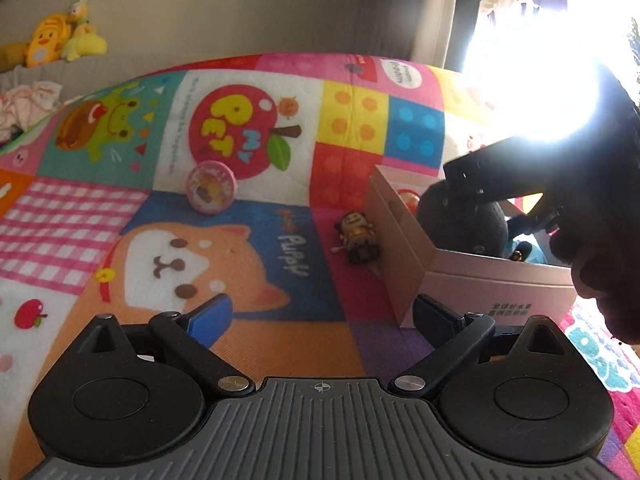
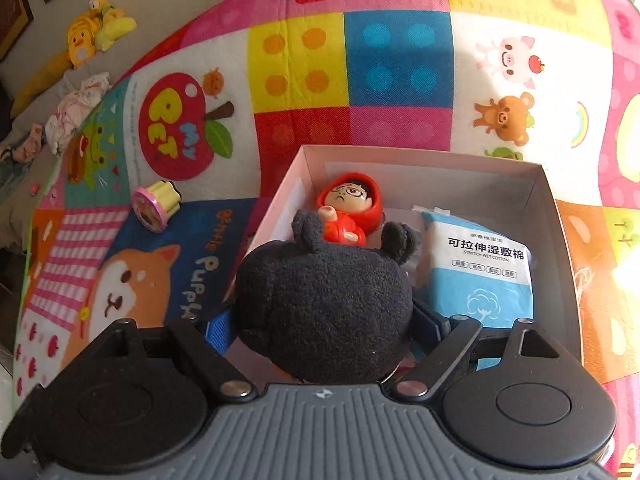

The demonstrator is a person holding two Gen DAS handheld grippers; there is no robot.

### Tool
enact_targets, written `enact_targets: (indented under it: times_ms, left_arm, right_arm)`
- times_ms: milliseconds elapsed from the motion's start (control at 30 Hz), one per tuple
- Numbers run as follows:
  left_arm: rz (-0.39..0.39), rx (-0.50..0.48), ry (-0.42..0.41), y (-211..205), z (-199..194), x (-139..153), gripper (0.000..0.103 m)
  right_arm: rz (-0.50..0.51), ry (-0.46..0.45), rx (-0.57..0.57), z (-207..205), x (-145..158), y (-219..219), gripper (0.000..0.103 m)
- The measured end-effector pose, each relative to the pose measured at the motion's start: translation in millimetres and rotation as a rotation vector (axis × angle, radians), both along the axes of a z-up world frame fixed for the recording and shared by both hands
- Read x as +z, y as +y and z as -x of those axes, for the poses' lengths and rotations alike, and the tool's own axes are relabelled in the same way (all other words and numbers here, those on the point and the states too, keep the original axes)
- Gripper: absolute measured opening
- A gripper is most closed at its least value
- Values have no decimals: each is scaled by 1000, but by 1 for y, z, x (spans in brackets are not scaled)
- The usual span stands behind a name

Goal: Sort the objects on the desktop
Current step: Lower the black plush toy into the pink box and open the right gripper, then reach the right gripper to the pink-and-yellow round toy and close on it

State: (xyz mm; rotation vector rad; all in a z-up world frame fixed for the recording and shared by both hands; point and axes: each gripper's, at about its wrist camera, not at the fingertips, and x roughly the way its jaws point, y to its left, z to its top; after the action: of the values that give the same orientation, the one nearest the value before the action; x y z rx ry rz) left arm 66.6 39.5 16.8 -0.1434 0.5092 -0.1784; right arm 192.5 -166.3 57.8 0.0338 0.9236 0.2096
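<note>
Fleecy black plush toy (image 2: 324, 304) squashes softly in my right hand-held gripper (image 2: 320, 328), clenched round its body over the box (image 2: 560, 216); left hand-held gripper (image 1: 320, 316) hangs released, empty.

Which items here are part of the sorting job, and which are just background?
In play:
- cardboard box
- black plush, clamped in the right gripper over the box
- red figure and wet cotton pack, in the box
- pink round toy and small dark figure, on the mat
- left gripper, open, empty

Background:
- play mat
- yellow plush toys
- crumpled cloth
</note>
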Motion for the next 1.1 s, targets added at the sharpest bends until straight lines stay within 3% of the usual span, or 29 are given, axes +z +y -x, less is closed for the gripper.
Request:
enact_targets:
  times_ms: [67,167,300,333,400,467,533,600,767,833,900,967,1100]
  left_arm:
    - [-4,5,8,0,-1,-1,100]
    - [-9,6,8,-1,-1,-1,100]
    - [-10,16,13,-1,-2,-2,101]
    - [-9,19,14,-1,-2,-2,101]
    - [-7,27,14,0,-2,-2,101]
    - [-8,33,15,1,-2,-2,101]
    - [-9,33,15,1,-2,-2,101]
    - [-12,35,12,1,-2,-2,101]
    - [-31,96,6,6,-3,2,102]
    - [-39,111,9,7,-3,3,102]
    - [-46,114,18,8,-3,2,102]
    - [-52,113,26,8,-4,0,102]
    - [-56,104,47,9,-4,-2,102]
  right_arm:
    - [21,4,13,4,-1,-7,88]
    - [-34,18,57,12,8,-21,91]
    - [-87,-127,46,29,41,-33,91]
    - [-78,-160,31,31,47,-34,89]
    - [-64,-178,36,32,51,-31,65]
    - [-59,-132,49,24,45,-24,55]
    - [-48,-72,50,14,29,-16,54]
    - [-36,-91,35,12,27,-11,56]
    - [-3,-171,87,7,65,16,56]
    - [-2,-113,139,-11,69,42,54]
    - [16,-25,175,-35,60,69,40]
    - [100,28,168,-63,39,99,29]
    - [237,23,122,-95,8,127,25]
